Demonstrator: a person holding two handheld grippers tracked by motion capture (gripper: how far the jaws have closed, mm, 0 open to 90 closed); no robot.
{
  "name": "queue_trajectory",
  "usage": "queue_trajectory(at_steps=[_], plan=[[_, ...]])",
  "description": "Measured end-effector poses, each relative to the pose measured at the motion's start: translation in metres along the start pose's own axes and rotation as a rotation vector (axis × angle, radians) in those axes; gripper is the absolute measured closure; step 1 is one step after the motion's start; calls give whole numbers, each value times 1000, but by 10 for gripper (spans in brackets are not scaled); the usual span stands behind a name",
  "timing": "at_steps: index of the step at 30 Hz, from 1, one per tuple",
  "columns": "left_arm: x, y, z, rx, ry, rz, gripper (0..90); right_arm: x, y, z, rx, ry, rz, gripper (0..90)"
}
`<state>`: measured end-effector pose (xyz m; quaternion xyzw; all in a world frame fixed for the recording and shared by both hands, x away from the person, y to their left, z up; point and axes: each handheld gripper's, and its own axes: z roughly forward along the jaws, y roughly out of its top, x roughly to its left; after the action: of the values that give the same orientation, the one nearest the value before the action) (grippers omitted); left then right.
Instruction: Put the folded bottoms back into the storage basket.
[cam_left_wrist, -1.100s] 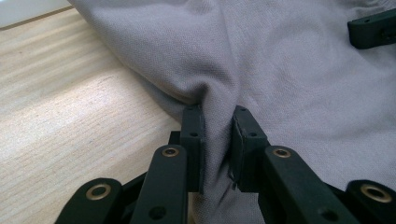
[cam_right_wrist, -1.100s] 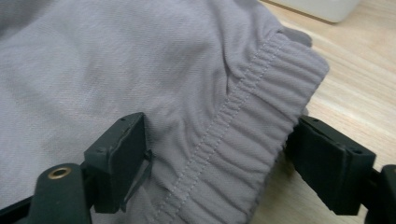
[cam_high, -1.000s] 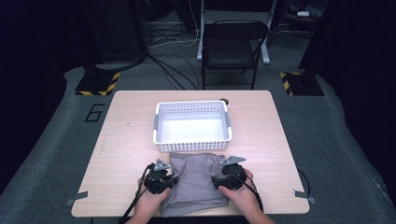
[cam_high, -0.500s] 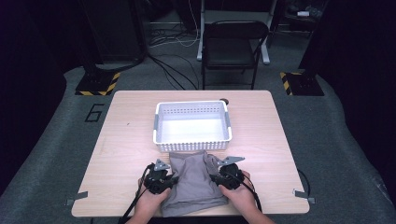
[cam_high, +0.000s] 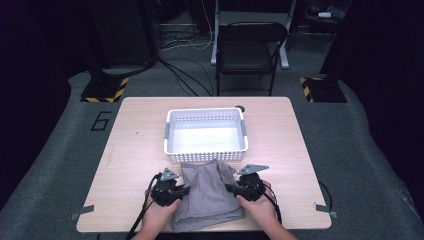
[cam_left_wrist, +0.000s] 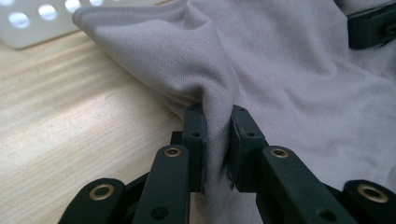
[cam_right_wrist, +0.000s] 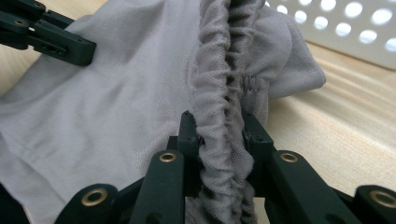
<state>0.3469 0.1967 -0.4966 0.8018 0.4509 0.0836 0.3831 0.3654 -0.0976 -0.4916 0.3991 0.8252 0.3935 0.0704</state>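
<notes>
A grey cloth garment (cam_high: 207, 195) lies at the near edge of the wooden table (cam_high: 130, 150), just in front of a white perforated basket (cam_high: 206, 136). My left gripper (cam_high: 181, 190) is shut on a fold at the cloth's left edge (cam_left_wrist: 217, 140). On the opposite side my right gripper (cam_high: 231, 188) has just been closing and now pinches the gathered elastic band (cam_right_wrist: 224, 135) of the garment. In the left gripper view the right gripper's jaw tip (cam_left_wrist: 371, 28) shows at the top right; in the right gripper view the left gripper's jaw (cam_right_wrist: 51, 37) rests on the cloth at the top left.
The basket (cam_right_wrist: 355, 32) is empty and stands mid-table, touching the cloth's far edge. A small dark round object (cam_high: 240, 107) sits behind it. A black chair (cam_high: 250, 50) stands beyond the table. Bare table lies to both sides.
The right gripper's jaws have closed onto the cloth's right edge, bunching it up slightly. Both hands have stayed where they were.
</notes>
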Motion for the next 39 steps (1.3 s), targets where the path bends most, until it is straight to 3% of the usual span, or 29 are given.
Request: queue_trajectory(at_steps=[6, 12, 13, 19, 22, 27, 31, 34, 37, 39], plan=[[2, 9, -17, -51, 7, -7, 790, 5, 6, -11, -31, 24, 20, 738], [3, 20, -30, -73, 6, 0, 790, 12, 16, -22, -62, 19, -12, 740], [2, 23, -33, -87, 7, -17, 790, 13, 21, -26, -74, 16, -23, 742], [3, 34, -43, -99, 20, 6, 790, 11, 31, -36, -98, 15, -19, 761], [4, 38, -45, -78, 20, 25, 790, 11, 37, -40, -103, 22, -31, 762], [4, 35, -39, -81, 43, 23, 790, 12, 33, -30, -72, 48, -6, 761], [8, 29, -37, -63, 31, 0, 790, 17, 23, -20, -41, 68, 3, 759], [8, 30, -40, -69, 31, 9, 791, 17, 23, -18, -42, 68, 9, 759], [9, 30, -41, -60, 33, 17, 791, 15, 19, -15, -21, 105, 54, 744], [12, 28, -40, -59, 42, 13, 791, 16, 17, -12, -12, 109, 56, 736]])
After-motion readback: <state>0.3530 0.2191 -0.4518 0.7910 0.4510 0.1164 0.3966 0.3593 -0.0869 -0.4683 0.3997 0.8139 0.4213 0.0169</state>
